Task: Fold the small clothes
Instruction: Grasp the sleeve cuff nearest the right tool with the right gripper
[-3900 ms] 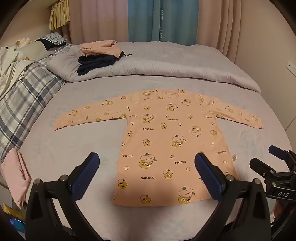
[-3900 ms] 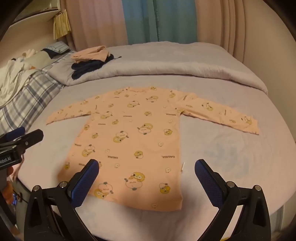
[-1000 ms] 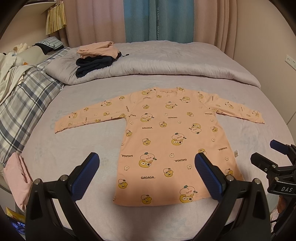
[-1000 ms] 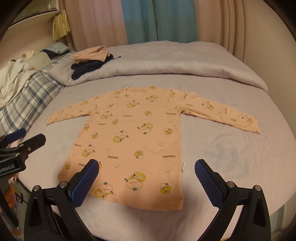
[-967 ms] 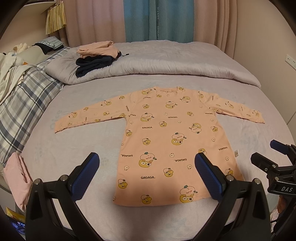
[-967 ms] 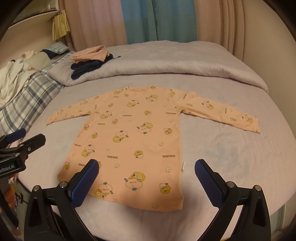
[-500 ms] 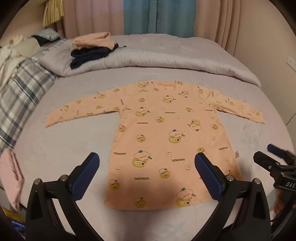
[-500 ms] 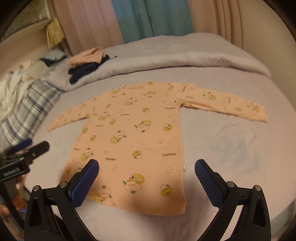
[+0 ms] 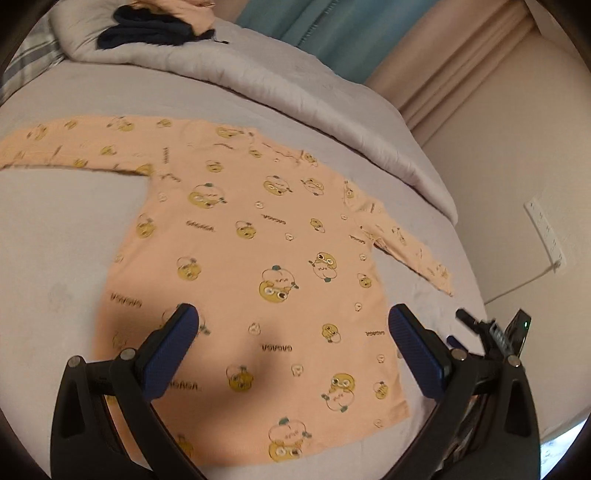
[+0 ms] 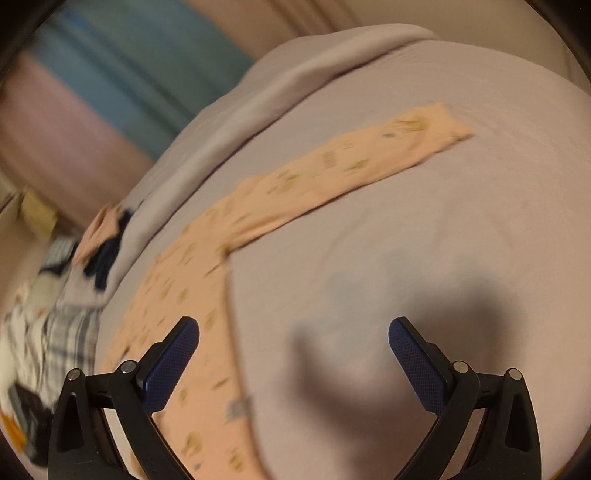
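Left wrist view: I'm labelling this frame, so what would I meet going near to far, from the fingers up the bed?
Left gripper → peach printed shirt → rolled grey duvet → dark folded clothes → teal curtain.

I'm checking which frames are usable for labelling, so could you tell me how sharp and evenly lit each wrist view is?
Left wrist view: mostly sharp, print on the peach shirt legible, a dark shadow across its hem. Right wrist view: heavy motion blur smears the shirt's sleeve, and a shadow darkens the bedsheet between the fingers of the right tool.
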`<state>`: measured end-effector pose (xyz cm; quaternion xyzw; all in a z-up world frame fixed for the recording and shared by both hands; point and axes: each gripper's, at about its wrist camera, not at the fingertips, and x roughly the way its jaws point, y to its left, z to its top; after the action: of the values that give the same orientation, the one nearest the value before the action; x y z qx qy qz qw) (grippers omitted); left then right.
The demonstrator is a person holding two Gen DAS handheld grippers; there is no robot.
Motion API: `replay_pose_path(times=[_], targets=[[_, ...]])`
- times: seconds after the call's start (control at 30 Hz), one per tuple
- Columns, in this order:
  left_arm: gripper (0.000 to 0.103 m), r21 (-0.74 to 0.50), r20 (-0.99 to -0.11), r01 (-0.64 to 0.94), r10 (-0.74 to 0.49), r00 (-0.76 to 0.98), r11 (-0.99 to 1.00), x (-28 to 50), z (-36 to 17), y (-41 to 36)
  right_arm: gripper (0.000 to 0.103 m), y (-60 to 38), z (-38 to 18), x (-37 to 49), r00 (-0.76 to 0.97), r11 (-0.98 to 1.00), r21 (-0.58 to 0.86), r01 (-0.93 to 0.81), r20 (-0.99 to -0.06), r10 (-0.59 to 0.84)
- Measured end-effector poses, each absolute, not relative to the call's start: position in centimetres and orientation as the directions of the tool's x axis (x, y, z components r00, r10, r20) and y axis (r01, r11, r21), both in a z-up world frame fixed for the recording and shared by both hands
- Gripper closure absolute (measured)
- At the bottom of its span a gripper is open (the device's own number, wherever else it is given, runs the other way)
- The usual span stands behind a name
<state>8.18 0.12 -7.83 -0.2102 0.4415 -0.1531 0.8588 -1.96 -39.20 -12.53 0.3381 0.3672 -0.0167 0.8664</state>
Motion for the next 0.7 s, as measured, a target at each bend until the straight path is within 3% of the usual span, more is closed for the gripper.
replay_pose_path(times=[0.27, 0.47, 0.53, 0.7], targets=[[0.000, -0.548, -0.730, 0.088, -0.527, 0.435, 0.832, 12.1, -10.2, -0.8, 0.001, -45.0, -15.1, 1.3, 0.780, 0.623, 0.690, 0.369, -0.595, 0.196], [0.000, -0.541, -0.744, 0.057, -0.510, 0.431, 0.839, 14.4, -10.9, -0.7, 0.005, -48.7, -15.7, 3.5, 0.832, 0.521, 0.756, 0.397, -0.536, 0.143], [0.000, -0.537, -0.749, 0.049, -0.502, 0.433, 0.842, 14.9, -11.0, -0.5, 0.012, -49.7, -15.8, 4.0, 0.842, 0.502, 0.764, 0.406, -0.526, 0.121], [0.000, -0.525, -0.758, 0.035, -0.486, 0.434, 0.850, 16.2, -11.5, -0.2, 0.049, -51.3, -16.6, 4.5, 0.849, 0.449, 0.784, 0.429, -0.519, 0.095]])
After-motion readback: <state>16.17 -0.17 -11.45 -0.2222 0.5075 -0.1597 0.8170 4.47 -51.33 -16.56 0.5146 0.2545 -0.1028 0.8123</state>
